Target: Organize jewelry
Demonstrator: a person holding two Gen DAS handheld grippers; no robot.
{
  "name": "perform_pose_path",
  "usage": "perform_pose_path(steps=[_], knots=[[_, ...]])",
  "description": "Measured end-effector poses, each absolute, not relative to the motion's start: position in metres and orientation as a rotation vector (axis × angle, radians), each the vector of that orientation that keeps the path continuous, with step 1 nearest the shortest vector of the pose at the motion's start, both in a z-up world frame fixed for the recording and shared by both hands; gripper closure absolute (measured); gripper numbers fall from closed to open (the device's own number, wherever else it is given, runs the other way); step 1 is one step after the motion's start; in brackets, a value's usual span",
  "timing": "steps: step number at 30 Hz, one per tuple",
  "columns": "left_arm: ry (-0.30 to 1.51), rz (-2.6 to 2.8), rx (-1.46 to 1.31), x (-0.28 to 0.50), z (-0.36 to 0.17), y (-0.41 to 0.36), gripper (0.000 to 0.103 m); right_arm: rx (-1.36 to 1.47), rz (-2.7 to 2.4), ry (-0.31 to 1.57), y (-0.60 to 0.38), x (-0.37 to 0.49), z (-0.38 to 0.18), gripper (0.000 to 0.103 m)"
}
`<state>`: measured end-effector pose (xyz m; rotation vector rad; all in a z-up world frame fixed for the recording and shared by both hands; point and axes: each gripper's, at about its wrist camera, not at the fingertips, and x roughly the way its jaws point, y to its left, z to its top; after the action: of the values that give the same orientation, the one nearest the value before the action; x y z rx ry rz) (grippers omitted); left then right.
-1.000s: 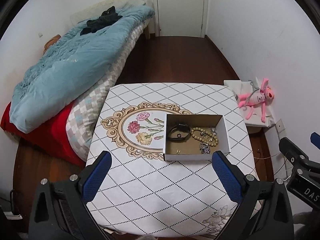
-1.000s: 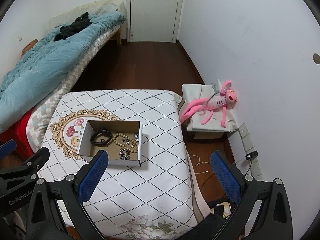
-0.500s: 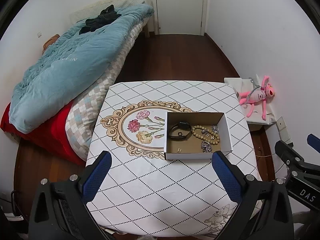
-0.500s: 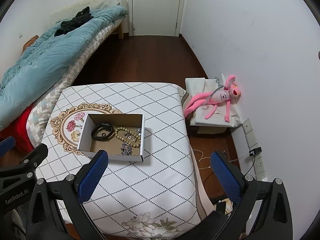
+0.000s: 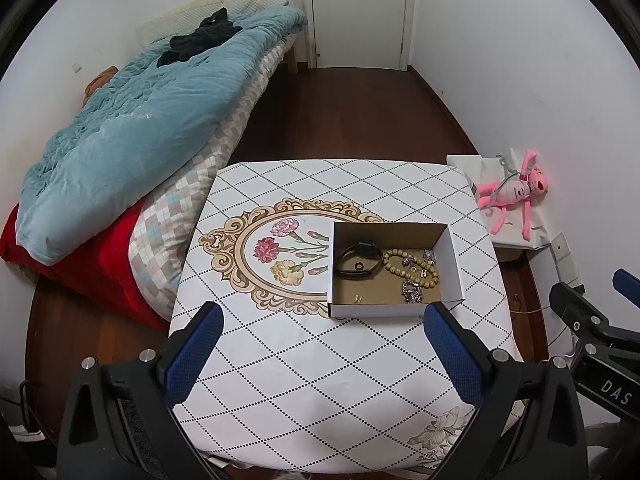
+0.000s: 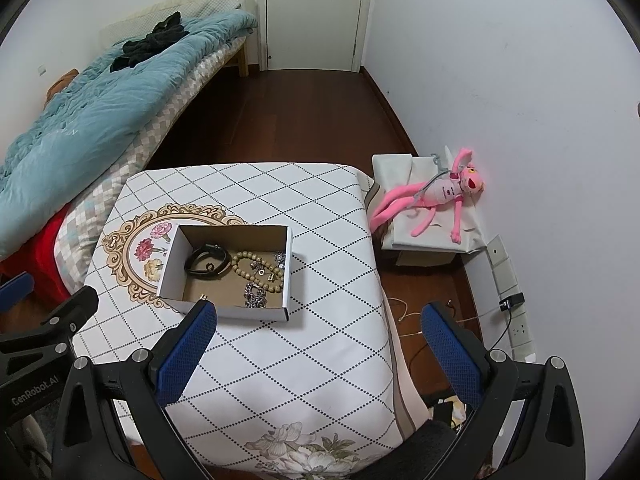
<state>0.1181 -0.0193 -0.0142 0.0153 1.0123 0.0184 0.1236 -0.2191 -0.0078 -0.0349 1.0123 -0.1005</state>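
A white cardboard box (image 5: pixel 454 260) (image 6: pixel 170 258) stands on the table with the diamond-pattern cloth (image 5: pixel 320 368) (image 6: pixel 320 344). In it lie a black band (image 5: pixel 357 266) (image 6: pixel 207 266), a tan bead bracelet (image 5: pixel 410 268) (image 6: pixel 256 272), silver chain pieces (image 5: pixel 412 292) (image 6: pixel 255 295) and a small gold piece (image 5: pixel 357 299). My left gripper (image 5: pixel 320 352) is open and empty, high above the table's near side. My right gripper (image 6: pixel 318 350) is open and empty, above the table's right edge.
A bed with a blue quilt (image 5: pixel 132 128) and red cover lies to the left. A pink plush toy (image 5: pixel 516 192) (image 6: pixel 436 196) lies on a white box by the right wall. Cables and wall sockets (image 6: pixel 512 304) are at the right. A closed door (image 5: pixel 360 12) is at the back.
Both grippers have risen and drawn back, so the table and the box look smaller and lower in view. Both stay open. Nothing in the box has moved.
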Motion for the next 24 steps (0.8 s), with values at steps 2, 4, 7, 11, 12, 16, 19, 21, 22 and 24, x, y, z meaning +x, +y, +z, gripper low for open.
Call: perform_pose_path(steps=[2, 4, 7, 11, 12, 16, 19, 21, 22, 24], knots=[[1.010, 0.018, 0.014, 0.1181, -0.0137, -0.0192, 0.001, -0.034, -0.100, 1.010, -0.2189, 0.1226, -0.0075, 0.000], [1.008, 0.017, 0.014, 0.1182, -0.0125, -0.0198, 0.001, -0.034, -0.099, 1.009, -0.2167, 0.1202, -0.0078, 0.000], [1.009, 0.016, 0.013, 0.1182, -0.0118, -0.0197, 0.001, -0.034, -0.098, 1.007, -0.2159, 0.1192, -0.0076, 0.000], [1.005, 0.018, 0.014, 0.1185, -0.0105, -0.0202, 0.001, -0.035, -0.096, 1.008, -0.2166, 0.1200, -0.0068, 0.000], [1.004, 0.018, 0.014, 0.1188, -0.0097, -0.0208, 0.001, -0.035, -0.096, 1.008, -0.2163, 0.1196, -0.0069, 0.000], [1.003, 0.017, 0.014, 0.1194, -0.0084, -0.0210, 0.001, -0.036, -0.091, 1.008, -0.2157, 0.1205, -0.0048, 0.000], [1.001, 0.018, 0.011, 0.1192, -0.0083, -0.0206, 0.001, -0.036, -0.089, 1.008, -0.2140, 0.1200, -0.0039, 0.000], [0.998, 0.018, 0.012, 0.1202, -0.0056, -0.0211, 0.001, -0.036, -0.089, 1.008, -0.2146, 0.1205, -0.0042, 0.000], [0.998, 0.017, 0.011, 0.1206, -0.0048, -0.0213, 0.001, -0.035, -0.089, 1.009, -0.2141, 0.1203, -0.0041, 0.000], [0.999, 0.018, 0.012, 0.1203, -0.0048, -0.0211, 0.001, -0.036, -0.090, 1.008, -0.2145, 0.1203, -0.0043, 0.000]])
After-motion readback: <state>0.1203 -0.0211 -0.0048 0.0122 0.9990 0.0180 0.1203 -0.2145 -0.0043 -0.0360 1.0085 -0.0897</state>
